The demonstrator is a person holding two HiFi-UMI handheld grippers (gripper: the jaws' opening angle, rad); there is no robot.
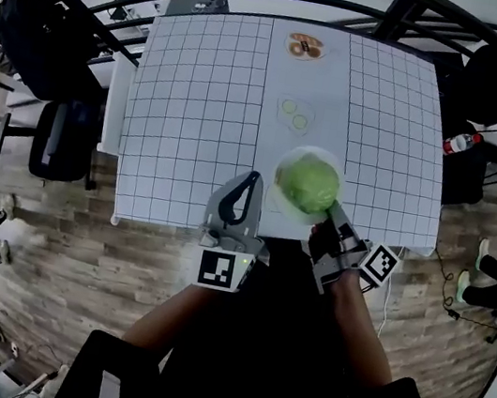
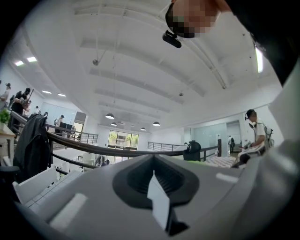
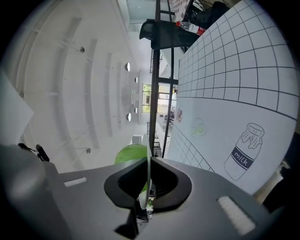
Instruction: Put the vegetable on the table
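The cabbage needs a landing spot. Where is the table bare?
Almost all the table is bare: the grid either side of the middle strip, whose egg print is only drawn. Crowded only at the near edge: the right gripper holding the plate with the cabbage, the left gripper beside it.

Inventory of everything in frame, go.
vegetable: 1, green, on the plate
plate: 1, clear, at the table's near edge
table: 1, white grid cloth, centre
prints: 3, on the cloth; food far, eggs middle, milk bottle near
chair: 1, black, left of table
bottle: 1, red label, right of table
left gripper: 1, grey, shut, empty, pointing up
right gripper: 1, grey, shut on plate rim
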